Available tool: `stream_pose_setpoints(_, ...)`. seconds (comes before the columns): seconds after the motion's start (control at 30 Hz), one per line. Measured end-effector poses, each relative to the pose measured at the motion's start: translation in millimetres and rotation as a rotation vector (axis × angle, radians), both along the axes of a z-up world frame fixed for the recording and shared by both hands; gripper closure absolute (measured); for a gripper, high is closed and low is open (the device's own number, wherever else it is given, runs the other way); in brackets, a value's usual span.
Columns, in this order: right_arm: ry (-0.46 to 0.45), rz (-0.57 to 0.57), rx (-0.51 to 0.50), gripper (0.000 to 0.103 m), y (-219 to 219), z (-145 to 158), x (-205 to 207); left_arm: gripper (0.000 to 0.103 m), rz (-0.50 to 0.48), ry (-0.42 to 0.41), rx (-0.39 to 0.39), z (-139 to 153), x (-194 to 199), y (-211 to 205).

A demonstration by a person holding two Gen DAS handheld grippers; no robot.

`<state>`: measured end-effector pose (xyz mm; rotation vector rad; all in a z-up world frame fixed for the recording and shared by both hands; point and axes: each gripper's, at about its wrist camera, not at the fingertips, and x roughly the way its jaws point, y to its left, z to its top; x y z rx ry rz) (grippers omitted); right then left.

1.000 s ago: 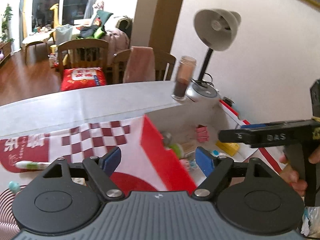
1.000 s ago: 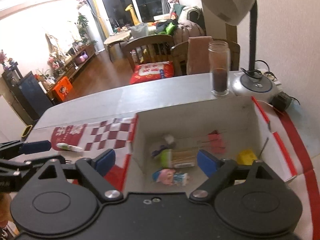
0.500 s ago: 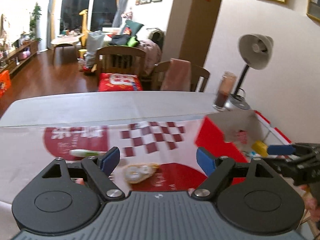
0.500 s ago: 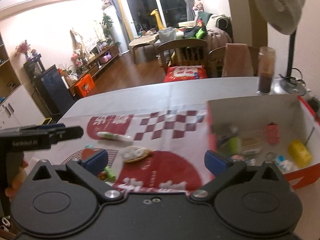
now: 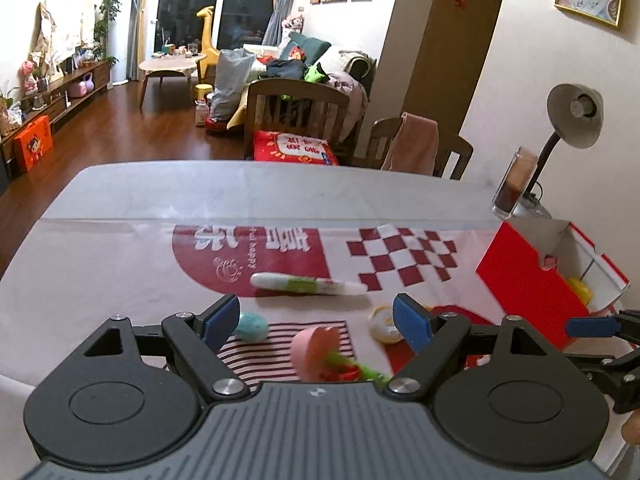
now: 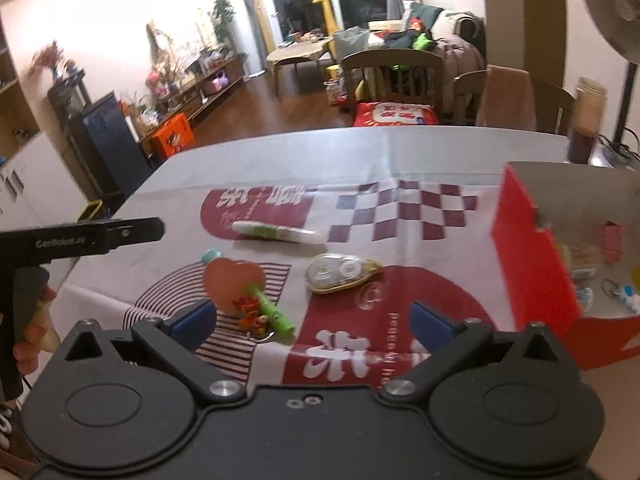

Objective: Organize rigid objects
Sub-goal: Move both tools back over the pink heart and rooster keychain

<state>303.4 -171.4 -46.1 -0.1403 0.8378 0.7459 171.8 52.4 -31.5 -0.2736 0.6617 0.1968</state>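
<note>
My left gripper (image 5: pixel 316 322) and right gripper (image 6: pixel 312 322) both have jaws spread, holding nothing. The cloth (image 5: pixel 132 264) reads "happy". The white pen (image 5: pixel 308 284) lies mid-bench; the red box (image 5: pixel 528 284) sits by the right edge.

We see a white tablecloth (image 6: pixel 400 168) printed with dark red checks, stripes and a half circle bearing white characters. On it lie a white and green tube (image 6: pixel 279 233), a clear and yellow correction tape (image 6: pixel 342 272), a pink heart-shaped toy (image 6: pixel 232 285) and a teal ball (image 5: pixel 251 325). The cardboard box (image 6: pixel 532 256) is bright red outside, pale inside.
</note>
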Motion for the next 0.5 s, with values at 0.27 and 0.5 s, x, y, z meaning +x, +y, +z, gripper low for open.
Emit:
stream_pose_setpoints(0.27, 0.005, 0.072, -0.077, 0.003, 42.6, -28.2, -9.1, 0.019, -0.034, 0.049, -0.003, -34.5, 5.3, 15.7)
stream_pose_setpoints(0.5, -0.004, 0.134, -0.139, 0.013, 69.8, -44.5, -15.5, 0.019, -0.082, 0.09, 0.013, -62.6, 15.1, 18.5)
